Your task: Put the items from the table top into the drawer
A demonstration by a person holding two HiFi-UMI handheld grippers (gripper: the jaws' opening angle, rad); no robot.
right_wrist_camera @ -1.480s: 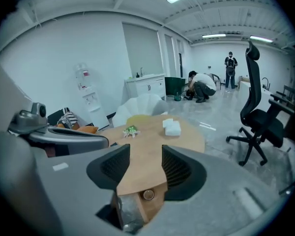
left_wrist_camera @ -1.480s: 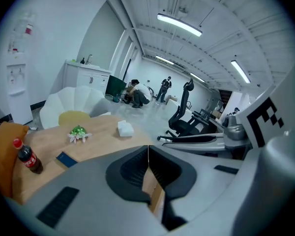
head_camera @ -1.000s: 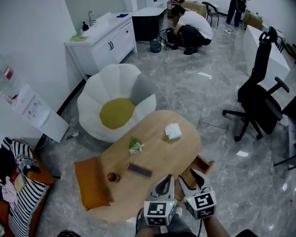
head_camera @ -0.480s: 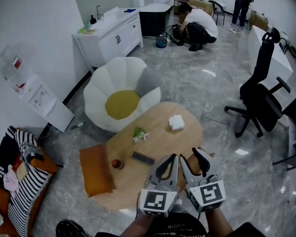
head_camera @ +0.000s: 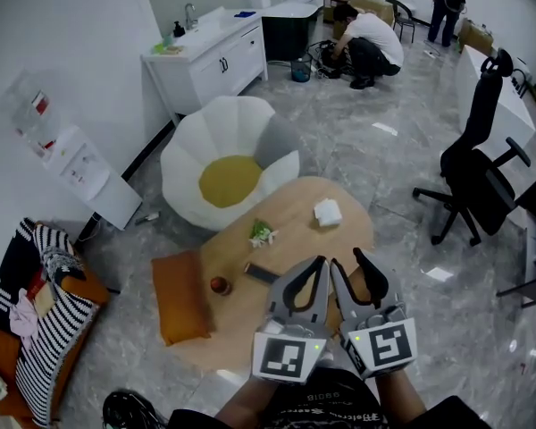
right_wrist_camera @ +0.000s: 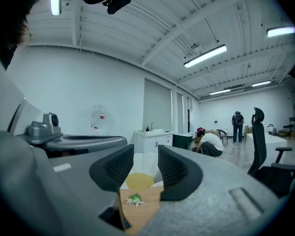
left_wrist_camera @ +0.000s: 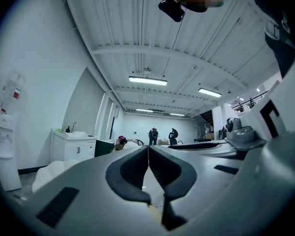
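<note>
A light wooden oval table carries a white folded cloth, a green-and-white sprig, a dark flat bar and a small red ball. An open wooden drawer shows at the table's near right, mostly hidden behind my grippers. Both grippers are held side by side above the table's near end, pointing level. My left gripper is shut and empty. My right gripper is open; its jaws have just been closing, with nothing between them. The sprig shows below them.
An orange cushion lies on the floor left of the table. A white petal chair with a yellow seat stands behind it. A black office chair is at the right. People are at the room's far end.
Both grippers have risen and loom larger over the table's near end. The right jaws have narrowed a little. The items on the table have not moved.
</note>
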